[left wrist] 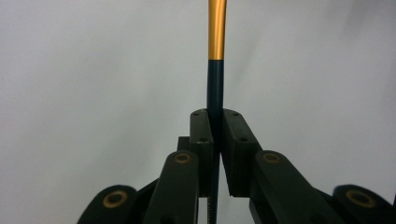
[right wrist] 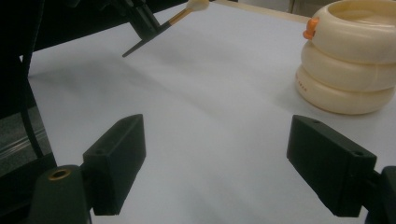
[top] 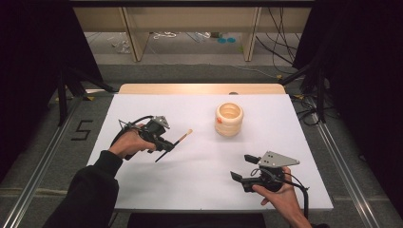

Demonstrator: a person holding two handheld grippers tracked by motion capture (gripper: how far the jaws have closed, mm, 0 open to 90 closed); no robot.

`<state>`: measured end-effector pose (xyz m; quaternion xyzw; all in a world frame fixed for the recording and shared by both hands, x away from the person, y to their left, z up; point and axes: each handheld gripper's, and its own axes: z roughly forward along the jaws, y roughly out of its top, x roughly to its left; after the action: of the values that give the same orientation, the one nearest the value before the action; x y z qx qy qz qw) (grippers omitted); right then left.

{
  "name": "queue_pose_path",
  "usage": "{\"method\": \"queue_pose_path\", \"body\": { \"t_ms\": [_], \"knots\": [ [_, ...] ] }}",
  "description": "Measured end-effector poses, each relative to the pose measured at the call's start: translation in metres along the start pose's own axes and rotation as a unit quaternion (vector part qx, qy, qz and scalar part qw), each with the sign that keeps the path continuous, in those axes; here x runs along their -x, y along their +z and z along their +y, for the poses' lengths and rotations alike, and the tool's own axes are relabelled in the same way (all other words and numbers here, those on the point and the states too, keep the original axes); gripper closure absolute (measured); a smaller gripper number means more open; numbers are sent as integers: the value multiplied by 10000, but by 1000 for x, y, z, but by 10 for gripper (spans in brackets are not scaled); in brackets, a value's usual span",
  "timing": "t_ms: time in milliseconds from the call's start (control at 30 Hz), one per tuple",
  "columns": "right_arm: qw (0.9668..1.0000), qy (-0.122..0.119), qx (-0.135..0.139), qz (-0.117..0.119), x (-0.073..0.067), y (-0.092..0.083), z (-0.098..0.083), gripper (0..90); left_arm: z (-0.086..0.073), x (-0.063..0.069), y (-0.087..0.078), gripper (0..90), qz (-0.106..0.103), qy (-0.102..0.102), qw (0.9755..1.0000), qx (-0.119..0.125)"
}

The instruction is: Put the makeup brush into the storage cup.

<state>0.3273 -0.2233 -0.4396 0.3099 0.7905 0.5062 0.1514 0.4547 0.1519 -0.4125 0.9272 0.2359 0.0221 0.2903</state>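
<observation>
One makeup brush point(top: 173, 144) is clenched in the left tool point(top: 164, 142) above the tabletop's point(top: 199, 190) left half, its long axis aimed at the ribbed cream holder point(top: 229, 119) toward the far edge; the right tool point(top: 243, 167) is held released, farther off.

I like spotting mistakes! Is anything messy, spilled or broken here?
Nothing stands out. The cream ribbed ring-shaped holder stands upright on the white table, and the left gripper holds the thin black-and-gold brush cleanly.
</observation>
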Motion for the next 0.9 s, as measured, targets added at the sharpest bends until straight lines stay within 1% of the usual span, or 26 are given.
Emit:
{"method": "queue_pose_path", "body": {
  "t_ms": [33,133,167,200,267,300,367,433,467,500,533,567,700,733,767,800,833,900],
  "knots": [
    [10000,51,20,-5,0,0,0,204,0,1,0,833,-4,-3,10000,49],
    [10000,64,39,-22,0,0,1,204,1,2,-2,833,-2,2,9999,110],
    [10000,70,44,-18,0,0,1,204,1,3,-2,833,-26,40,9998,172],
    [10000,67,53,-18,0,0,1,204,1,4,-2,833,2,2,9998,204],
    [10000,43,69,-28,0,0,1,204,2,4,-3,833,5,40,9996,282],
    [10000,52,77,-23,0,0,1,205,2,4,-3,833,10,8,9994,340],
    [9998,56,172,26,0,1,0,207,2,5,-3,833,86,32,9992,379],
    [9998,48,170,15,1,1,1,208,2,8,-4,833,78,10,9987,502],
    [9998,47,170,14,1,1,1,208,2,9,-4,833,82,-59,9983,578],
    [9998,50,182,8,1,1,0,207,3,10,-4,833,112,-63,9978,655],
    [9998,50,182,8,1,1,0,207,3,10,-4,833,112,-63,9978,655],
    [9998,52,187,4,1,1,1,208,3,12,-3,833,129,-195,9962,835],
    [9998,52,176,-10,1,0,1,208,5,15,-4,833,139,-199,9955,917],
    [9999,47,104,-27,1,-1,1,208,5,15,-4,833,161,-201,9947,994],
    [9999,47,104,-27,1,-1,1,208,5,16,-4,833,157,-212,9944,1024],
    [9999,62,96,-24,1,-1,1,208,6,18,-3,832,182,-359,9924,1164],
    [9999,67,104,-16,1,-2,1,208,6,16,-5,833,181,-279,9925,1177],
    [9999,60,78,-68,2,-3,2,208,6,17,-5,833,200,-309,9922,1190]
  ]
}}
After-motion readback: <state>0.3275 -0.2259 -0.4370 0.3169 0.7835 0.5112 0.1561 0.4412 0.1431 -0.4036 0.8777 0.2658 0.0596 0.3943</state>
